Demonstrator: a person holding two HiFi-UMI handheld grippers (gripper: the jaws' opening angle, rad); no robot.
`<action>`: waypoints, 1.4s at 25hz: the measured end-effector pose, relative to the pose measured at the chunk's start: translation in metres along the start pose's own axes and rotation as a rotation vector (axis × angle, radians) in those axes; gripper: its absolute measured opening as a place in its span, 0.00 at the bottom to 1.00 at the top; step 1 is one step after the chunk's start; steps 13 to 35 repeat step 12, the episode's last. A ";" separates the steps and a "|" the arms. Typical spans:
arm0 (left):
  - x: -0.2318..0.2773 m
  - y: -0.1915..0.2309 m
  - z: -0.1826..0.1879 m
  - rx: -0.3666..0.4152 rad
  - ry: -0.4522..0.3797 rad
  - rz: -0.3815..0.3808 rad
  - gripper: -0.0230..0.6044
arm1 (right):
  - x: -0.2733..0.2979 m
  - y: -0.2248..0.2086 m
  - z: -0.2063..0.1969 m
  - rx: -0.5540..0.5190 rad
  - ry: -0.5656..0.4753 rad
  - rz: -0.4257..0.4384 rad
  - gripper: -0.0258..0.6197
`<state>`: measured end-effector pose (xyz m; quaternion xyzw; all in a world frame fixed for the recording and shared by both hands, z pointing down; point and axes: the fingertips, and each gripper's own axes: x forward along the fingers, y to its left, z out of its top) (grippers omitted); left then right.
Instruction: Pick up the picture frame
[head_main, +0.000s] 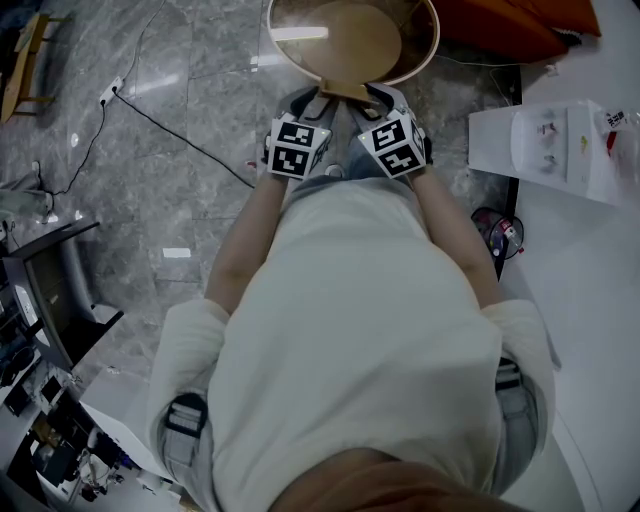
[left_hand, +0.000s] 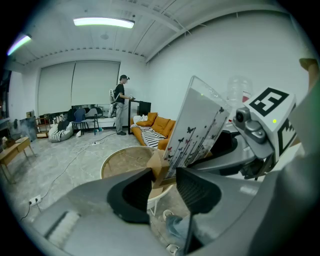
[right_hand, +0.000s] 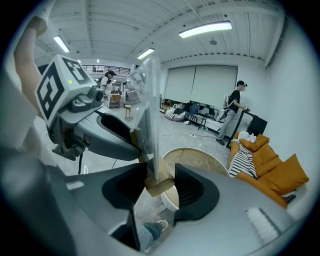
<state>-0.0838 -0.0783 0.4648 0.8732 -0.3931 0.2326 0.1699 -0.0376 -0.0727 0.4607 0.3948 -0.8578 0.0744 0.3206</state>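
The picture frame (left_hand: 200, 125) is a clear upright panel printed with butterflies and stems, standing on a brown block base (left_hand: 159, 169). It hangs in the air above a round table. My left gripper (left_hand: 163, 186) has the base between its pads, which press on it. My right gripper (right_hand: 159, 187) is closed on the same base (right_hand: 161, 185) from the other side, and there the frame (right_hand: 150, 110) shows edge-on. In the head view both grippers, left (head_main: 325, 100) and right (head_main: 375, 100), meet at the base (head_main: 350, 92) in front of my chest.
A round wooden table (head_main: 410, 45) stands just below and beyond the frame. An orange sofa (right_hand: 275, 175) is behind it. A person (left_hand: 120, 105) stands at a desk far off. A white counter with a white box on it (head_main: 560, 150) is at my right, and a cable (head_main: 170, 130) crosses the floor.
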 end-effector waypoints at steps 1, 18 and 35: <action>0.000 0.000 0.001 0.000 -0.002 0.000 0.29 | 0.000 0.000 0.000 0.001 0.001 -0.001 0.31; 0.006 -0.003 0.006 0.008 -0.004 0.007 0.29 | -0.001 -0.008 -0.004 -0.003 0.000 -0.008 0.31; 0.006 -0.003 0.006 0.008 -0.004 0.007 0.29 | -0.001 -0.008 -0.004 -0.003 0.000 -0.008 0.31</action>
